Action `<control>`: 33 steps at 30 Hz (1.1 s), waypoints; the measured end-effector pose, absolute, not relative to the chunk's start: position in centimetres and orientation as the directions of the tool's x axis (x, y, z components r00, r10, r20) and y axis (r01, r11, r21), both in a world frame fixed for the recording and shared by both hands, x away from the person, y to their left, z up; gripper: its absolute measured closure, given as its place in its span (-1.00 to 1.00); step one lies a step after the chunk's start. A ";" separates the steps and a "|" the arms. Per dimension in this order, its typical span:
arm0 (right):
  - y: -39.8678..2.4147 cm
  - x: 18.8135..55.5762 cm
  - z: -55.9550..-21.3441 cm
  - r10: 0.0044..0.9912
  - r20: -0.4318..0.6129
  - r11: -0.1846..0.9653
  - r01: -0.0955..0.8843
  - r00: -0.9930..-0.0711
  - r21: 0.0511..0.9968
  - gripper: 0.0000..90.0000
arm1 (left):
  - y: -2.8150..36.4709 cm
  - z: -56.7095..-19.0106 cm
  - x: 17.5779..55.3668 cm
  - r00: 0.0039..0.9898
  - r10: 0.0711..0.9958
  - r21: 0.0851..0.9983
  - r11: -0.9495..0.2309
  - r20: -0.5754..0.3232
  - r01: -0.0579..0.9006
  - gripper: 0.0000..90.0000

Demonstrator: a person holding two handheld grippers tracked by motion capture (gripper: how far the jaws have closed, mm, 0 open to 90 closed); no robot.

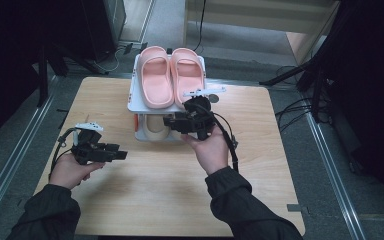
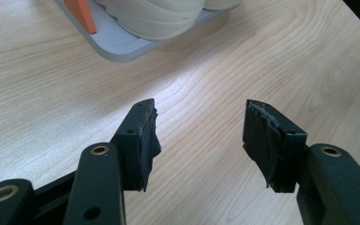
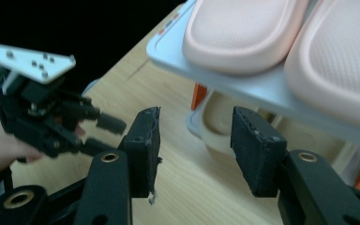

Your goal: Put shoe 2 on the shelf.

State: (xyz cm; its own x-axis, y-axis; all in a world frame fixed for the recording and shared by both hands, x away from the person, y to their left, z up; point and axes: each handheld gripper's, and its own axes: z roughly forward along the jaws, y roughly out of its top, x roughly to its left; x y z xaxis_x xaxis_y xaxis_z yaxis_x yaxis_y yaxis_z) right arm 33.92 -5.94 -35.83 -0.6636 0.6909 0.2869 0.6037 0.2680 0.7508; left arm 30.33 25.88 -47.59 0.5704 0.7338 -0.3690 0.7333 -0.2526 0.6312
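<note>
Cream slippers point(image 1: 154, 127) sit on the bottom shelf of a small white shoe rack point(image 1: 133, 100) at the far side of the wooden bench point(image 1: 180, 190). Two pink slippers point(image 1: 170, 75) lie side by side on the top shelf of the rack. Orange posts point(image 3: 198, 95) hold the top shelf up. The right hand-held gripper point(image 1: 172, 121) is just in front of the bottom shelf and points at the cream slippers. Its jaws are open and nothing is between them; they do not touch the slippers. The left hand-held gripper point(image 1: 122, 155) hovers over the bare bench, to the left of the rack and apart from it. Its jaws are wide open too, and it holds nothing.
</note>
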 end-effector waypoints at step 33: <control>-12.9 32.1 -43.7 0.544 0.298 0.345 0.532 -0.785 0.773 0.08 | 27.6 -47.8 27.5 0.523 0.780 0.626 -0.226 -0.343 0.747 -0.04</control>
